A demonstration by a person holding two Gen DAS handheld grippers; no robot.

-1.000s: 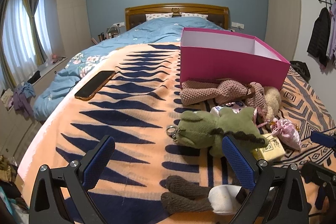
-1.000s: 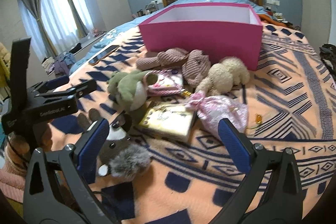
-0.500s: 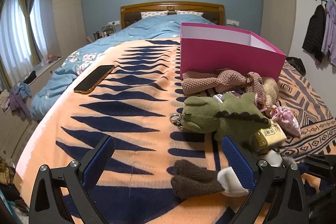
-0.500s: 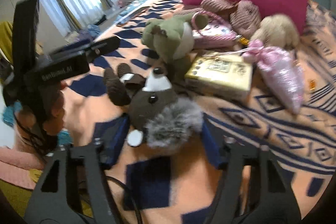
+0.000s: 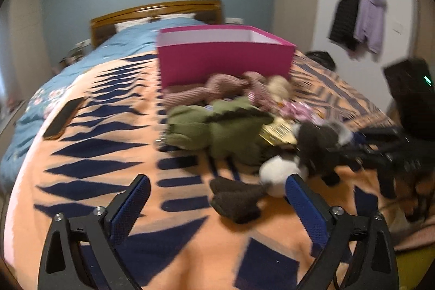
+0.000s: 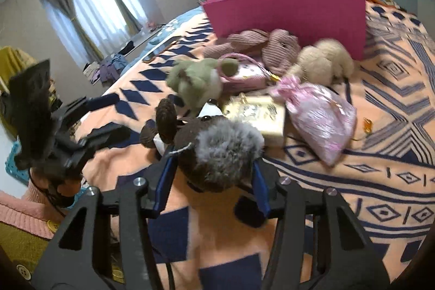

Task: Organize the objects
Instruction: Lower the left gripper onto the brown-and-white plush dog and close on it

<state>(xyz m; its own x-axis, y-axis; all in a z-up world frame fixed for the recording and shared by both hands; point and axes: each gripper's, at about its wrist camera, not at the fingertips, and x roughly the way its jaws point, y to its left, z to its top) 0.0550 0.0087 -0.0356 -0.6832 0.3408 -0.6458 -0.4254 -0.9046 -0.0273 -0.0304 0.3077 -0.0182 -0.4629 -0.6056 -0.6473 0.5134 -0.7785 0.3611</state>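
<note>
My right gripper (image 6: 212, 181) is shut on a brown plush toy with a grey fuzzy head (image 6: 217, 151), gripping it by the head; the toy also shows in the left wrist view (image 5: 274, 175) with the right gripper (image 5: 353, 148) at its dark head. My left gripper (image 5: 217, 195) is open and empty, low over the blanket just left of the toy's brown feet. A pink box (image 6: 288, 10) stands open farther up the bed. In front of it lie a green plush (image 6: 195, 83), a mauve knitted plush (image 6: 261, 45), a beige plush (image 6: 323, 61), a pink pouch (image 6: 320, 113) and a gold box (image 6: 255, 113).
A phone (image 5: 64, 117) lies on the blanket at the left. The bed's left edge drops to clothes on the floor. Coats (image 5: 359, 18) hang on the right wall. A small orange item (image 6: 367, 124) lies right of the pouch.
My right gripper has moved down onto the brown plush and closed on its head. My left gripper has shifted so the toys sit more to its right; it stays open.
</note>
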